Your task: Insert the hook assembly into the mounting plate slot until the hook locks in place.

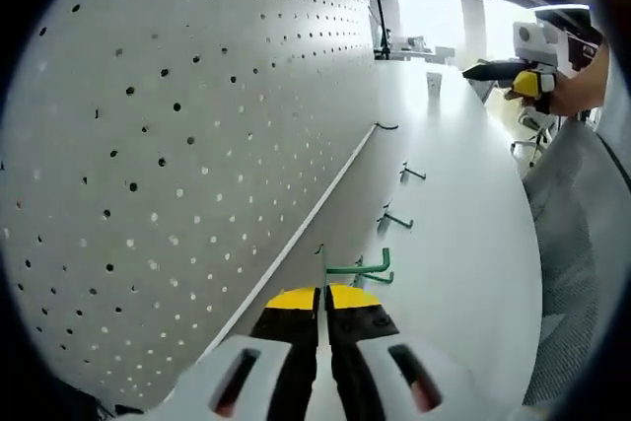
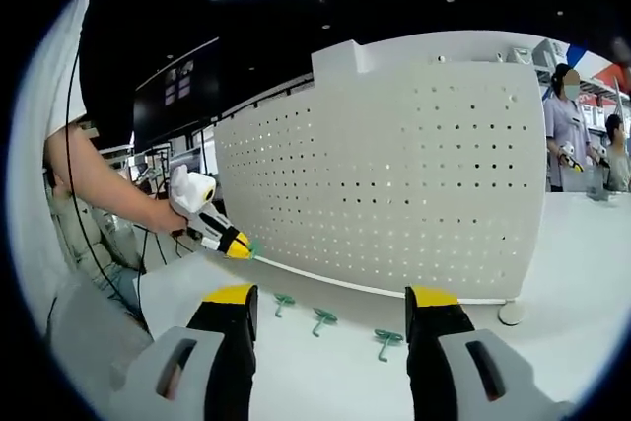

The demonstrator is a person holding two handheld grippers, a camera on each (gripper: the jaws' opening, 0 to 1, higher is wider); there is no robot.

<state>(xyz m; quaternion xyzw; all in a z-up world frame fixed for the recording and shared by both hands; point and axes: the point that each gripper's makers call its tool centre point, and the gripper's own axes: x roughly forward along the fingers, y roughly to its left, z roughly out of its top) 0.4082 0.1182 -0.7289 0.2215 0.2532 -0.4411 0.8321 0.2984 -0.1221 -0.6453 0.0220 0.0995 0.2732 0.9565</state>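
1. Left gripper view: my left tongs [image 1: 322, 315] are closed to a thin line, and a green hook [image 1: 363, 268] sits at their tips; I judge it is pinched there, though the contact itself is hard to make out.
2. I hold that hook low, just beside the foot of the pegboard [image 1: 177, 145], which I take to be the mounting plate; from this grazing angle the holes run off ahead, so I judge I am lining the hook up with a hole near the bottom edge.
3. The pegboard stands upright on the white table [image 1: 463, 204]. That is why the hook must go in sideways, not down.
4. More hooks lie on the table in front of the pegboard: 3 dark-looking ones [image 1: 394, 218] further along its foot in this view. They wait within reach as spares.
5. In the right gripper view, 3 green hooks [image 2: 322, 318] rest on the table just before the pegboard's base.
6. My right tongs [image 2: 330, 315] stand wide open and hold nothing, hanging back from the pegboard, facing its front. I judge they stay clear to keep the whole board in sight.
7. The hook is not yet seated in any hole, so the locking is still to come.
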